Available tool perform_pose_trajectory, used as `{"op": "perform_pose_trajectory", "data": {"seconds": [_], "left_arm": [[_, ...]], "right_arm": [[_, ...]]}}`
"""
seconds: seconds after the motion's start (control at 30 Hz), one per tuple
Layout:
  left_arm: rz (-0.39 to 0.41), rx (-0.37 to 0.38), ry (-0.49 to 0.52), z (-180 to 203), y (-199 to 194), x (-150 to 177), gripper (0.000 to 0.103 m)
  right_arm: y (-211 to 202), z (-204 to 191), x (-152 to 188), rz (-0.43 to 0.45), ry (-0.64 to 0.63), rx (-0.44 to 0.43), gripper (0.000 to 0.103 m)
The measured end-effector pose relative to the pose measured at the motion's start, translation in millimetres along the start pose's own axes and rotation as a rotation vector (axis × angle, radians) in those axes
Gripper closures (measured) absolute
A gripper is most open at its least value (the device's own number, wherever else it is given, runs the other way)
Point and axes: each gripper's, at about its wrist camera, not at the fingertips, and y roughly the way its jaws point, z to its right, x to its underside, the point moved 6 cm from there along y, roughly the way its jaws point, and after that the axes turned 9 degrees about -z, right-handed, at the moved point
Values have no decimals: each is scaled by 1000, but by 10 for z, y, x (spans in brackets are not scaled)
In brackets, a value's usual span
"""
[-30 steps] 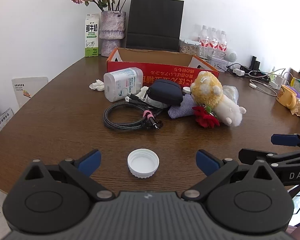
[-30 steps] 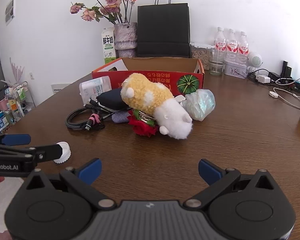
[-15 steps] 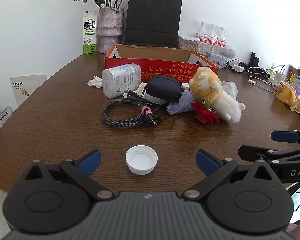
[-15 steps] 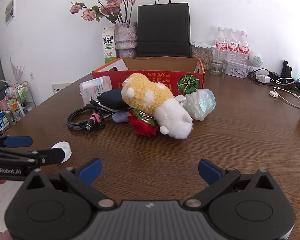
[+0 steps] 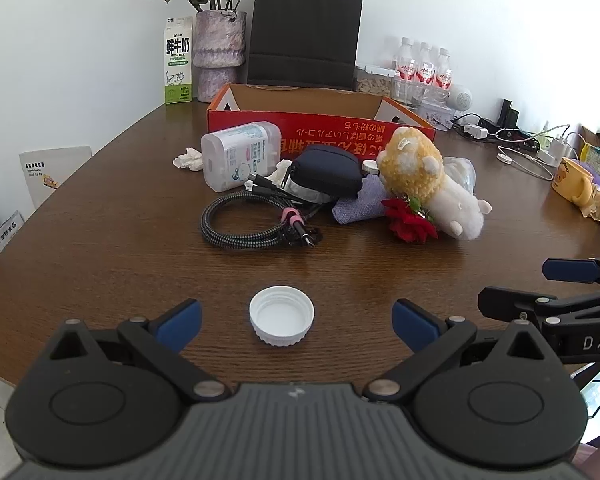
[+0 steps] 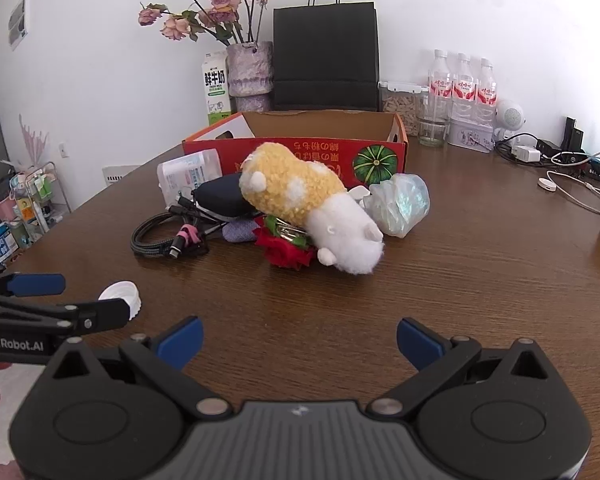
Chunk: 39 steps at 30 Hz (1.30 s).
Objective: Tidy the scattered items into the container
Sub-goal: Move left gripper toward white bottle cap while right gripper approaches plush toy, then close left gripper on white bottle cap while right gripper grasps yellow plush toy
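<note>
Tabletop (image 5: 100, 248): white cap (image 5: 281, 315) between spread left fingers (image 5: 179, 324).

Left tool (image 5: 296, 322): jaws spread wide, nothing held, low over the desk.
Right tool (image 6: 299, 340): jaws spread wide, nothing held.

Bright, even daylight — soft shadows sit close under things on the surface (image 5: 100, 240), which shows mild sheen. Fisheye bending curves the edges; corners vignette dark; focus is sharp.
</note>
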Motion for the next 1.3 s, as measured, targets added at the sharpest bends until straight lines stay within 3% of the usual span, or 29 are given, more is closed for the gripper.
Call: {"op": "perform_pose_trajectory", "data": {"seconds": [0.7, 0.9, 1.03, 1.2, 1.3], "left_arm": [[-7, 5, -1, -8, 36, 31, 0], [-18, 39, -29, -48, 107, 43, 0], [-47, 53, -52, -85, 196, 53, 15], [-62, 54, -44, -82, 267, 66, 20], [-57, 42, -31, -70, 280, 56, 29]], "right_arm": [[34, 9, 25, -7, 3, 0, 0], [97, 17, 41, -24, 8, -4, 0], [139, 28, 33, -37, 15, -4, 0], [212, 47, 37, -56, 24, -7, 0], [252, 60, 34, -64, 29, -10, 0]]}}
